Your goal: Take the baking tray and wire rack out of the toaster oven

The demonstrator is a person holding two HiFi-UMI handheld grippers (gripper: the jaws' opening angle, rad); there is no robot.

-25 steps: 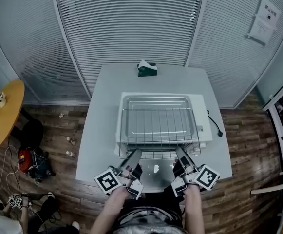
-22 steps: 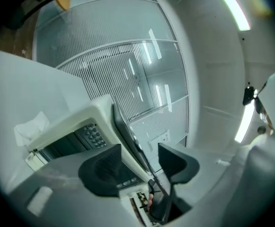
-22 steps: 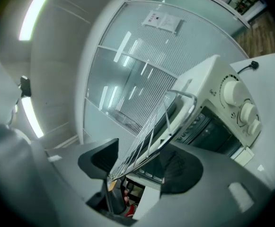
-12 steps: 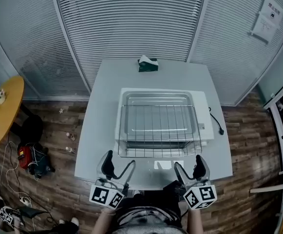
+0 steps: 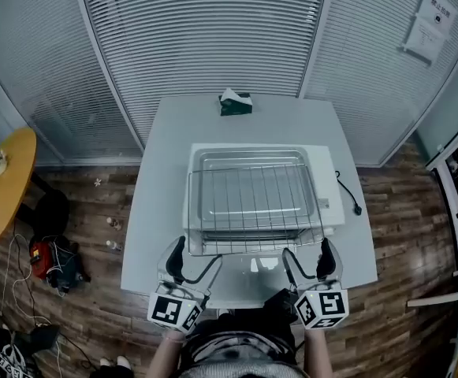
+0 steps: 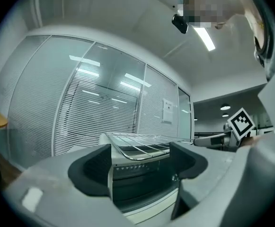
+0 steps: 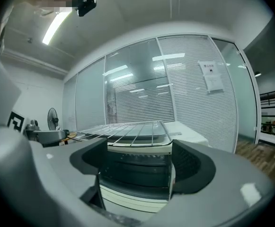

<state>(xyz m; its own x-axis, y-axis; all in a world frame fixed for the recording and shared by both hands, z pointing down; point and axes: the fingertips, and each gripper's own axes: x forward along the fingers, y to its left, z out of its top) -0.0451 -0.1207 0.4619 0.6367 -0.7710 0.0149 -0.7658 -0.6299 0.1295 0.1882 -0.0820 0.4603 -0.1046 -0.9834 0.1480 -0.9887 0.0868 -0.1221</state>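
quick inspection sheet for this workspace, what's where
surface: white table carries the toaster oven
job's things: baking tray and wire rack lie on top of it, rack over tray
clutter: green box at the far table edge
grippers: left gripper and right gripper before the oven, jaws have just been opening, nothing between them
cables: cord with plug lies right of oven
surroundings: blinds, yellow round table, red thing on floor

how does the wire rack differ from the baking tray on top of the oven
The rack is an open grid of thin wires; the tray is a solid metal sheet with a raised rim. The rack lies on top, the tray under it. The rack juts out past the front edge of the oven; the tray sits further back. Both are metal and lie flat on the oven's top.
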